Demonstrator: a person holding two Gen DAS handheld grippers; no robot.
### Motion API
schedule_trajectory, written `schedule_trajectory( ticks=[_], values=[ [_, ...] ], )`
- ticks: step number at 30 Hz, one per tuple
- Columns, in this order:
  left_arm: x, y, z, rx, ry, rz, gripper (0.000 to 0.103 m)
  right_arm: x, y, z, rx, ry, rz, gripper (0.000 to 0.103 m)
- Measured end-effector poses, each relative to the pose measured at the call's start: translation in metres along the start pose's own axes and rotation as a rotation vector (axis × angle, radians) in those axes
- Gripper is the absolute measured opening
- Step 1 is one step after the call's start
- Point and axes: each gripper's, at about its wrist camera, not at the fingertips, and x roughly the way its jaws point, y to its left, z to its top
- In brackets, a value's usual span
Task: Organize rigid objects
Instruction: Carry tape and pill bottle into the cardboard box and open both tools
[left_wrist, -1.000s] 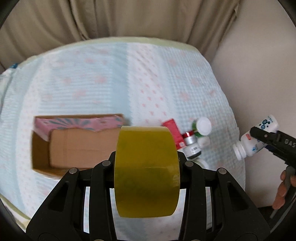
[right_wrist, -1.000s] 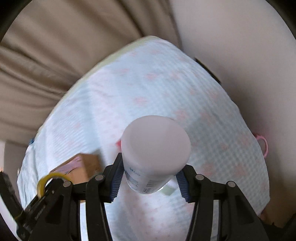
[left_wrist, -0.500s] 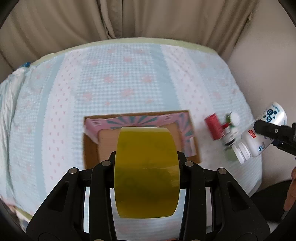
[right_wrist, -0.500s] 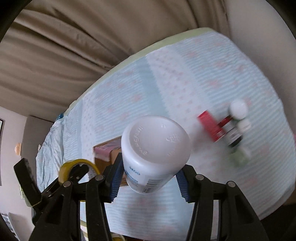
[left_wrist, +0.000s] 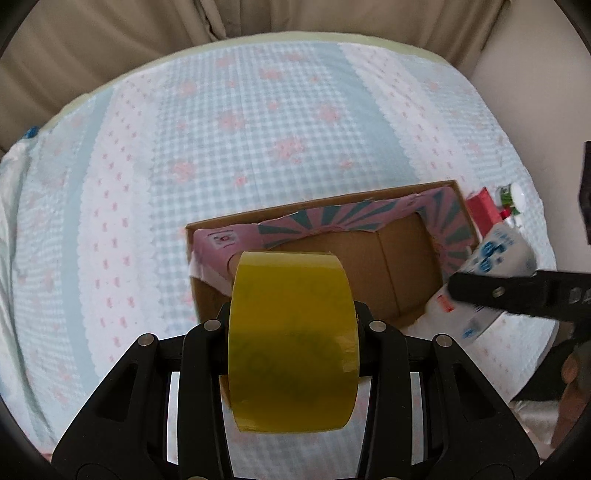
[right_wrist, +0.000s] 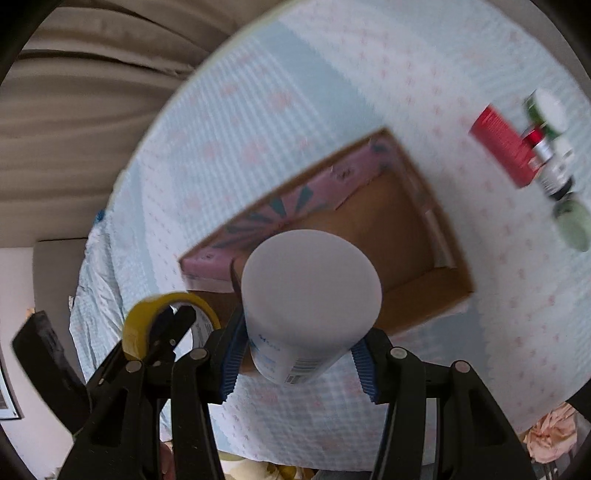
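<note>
My left gripper (left_wrist: 291, 328) is shut on a yellow tape roll (left_wrist: 291, 343) and holds it above the near edge of an open cardboard box (left_wrist: 399, 273) with a pink patterned lining. My right gripper (right_wrist: 299, 354) is shut on a white plastic bottle (right_wrist: 310, 295) with blue print, held over the same box (right_wrist: 406, 236). The bottle (left_wrist: 495, 258) and right gripper also show in the left wrist view, at the box's right side. The tape roll (right_wrist: 147, 317) shows at lower left in the right wrist view.
The box sits on a bed with a blue and pink checked cover (left_wrist: 240, 122). Right of the box lie a red carton (right_wrist: 506, 144), a small red-capped bottle (right_wrist: 546, 155), a white-capped green bottle (right_wrist: 546, 107) and a pale green lid (right_wrist: 572, 221). Curtains hang behind.
Both grippers moved toward the box with their loads. The box now lies right under the tape roll and bottle. The bottle came much closer to the box's right side.
</note>
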Motion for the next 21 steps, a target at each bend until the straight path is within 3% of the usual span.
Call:
schedule_trajectory(
  ticks=[7,17,18,19,20,21],
  values=[
    [0.052,-0.004,0.005,0.023,0.056,-0.006,0.035,0.071,-0.014,0.025,0.057,0.123,-0.024,0.048],
    [0.092,-0.02,0.008,0.103,0.138,-0.007,0.036,0.125,-0.033,0.049,0.098,0.237,-0.064,0.046],
    [0.095,-0.021,0.007,0.102,0.157,-0.008,0.04,0.126,-0.035,0.051,0.109,0.227,-0.075,0.048],
    [0.097,-0.02,0.007,0.099,0.176,-0.012,0.044,0.125,-0.038,0.054,0.124,0.208,-0.083,0.059],
    [0.1,-0.021,0.005,0.097,0.193,-0.017,0.07,0.123,-0.04,0.055,0.137,0.188,-0.099,0.07],
    [0.099,-0.021,0.003,0.101,0.186,0.004,0.101,0.12,-0.043,0.056,0.14,0.178,-0.124,0.1]
  ],
)
